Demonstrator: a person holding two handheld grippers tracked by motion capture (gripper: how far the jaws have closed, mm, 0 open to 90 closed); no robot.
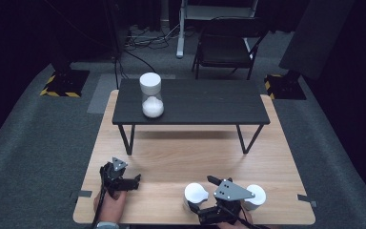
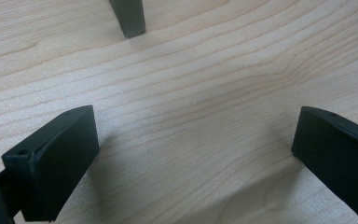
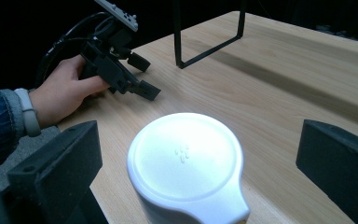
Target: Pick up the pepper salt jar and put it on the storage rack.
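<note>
A white-lidded jar (image 3: 185, 164) stands on the wooden table (image 1: 171, 162) near its front edge, between the wide-apart jaws of my right gripper (image 3: 200, 140), which do not touch it. From above, that jar (image 1: 195, 192) sits just left of the right gripper (image 1: 203, 194); a second white-lidded jar (image 1: 256, 195) stands just right of it. My left gripper (image 1: 134, 182) rests open at the front left over bare wood (image 2: 191, 116). A hand holds the left gripper (image 3: 145, 76). A taller clear jar (image 1: 151, 95) with white contents stands on a black raised shelf (image 1: 205, 102).
The black shelf spans the table's far half on thin metal legs (image 1: 128, 139); one leg (image 2: 128, 18) stands just ahead of the left gripper. A black chair (image 1: 226, 45) and stand bases (image 1: 62, 83) sit on the grey floor beyond.
</note>
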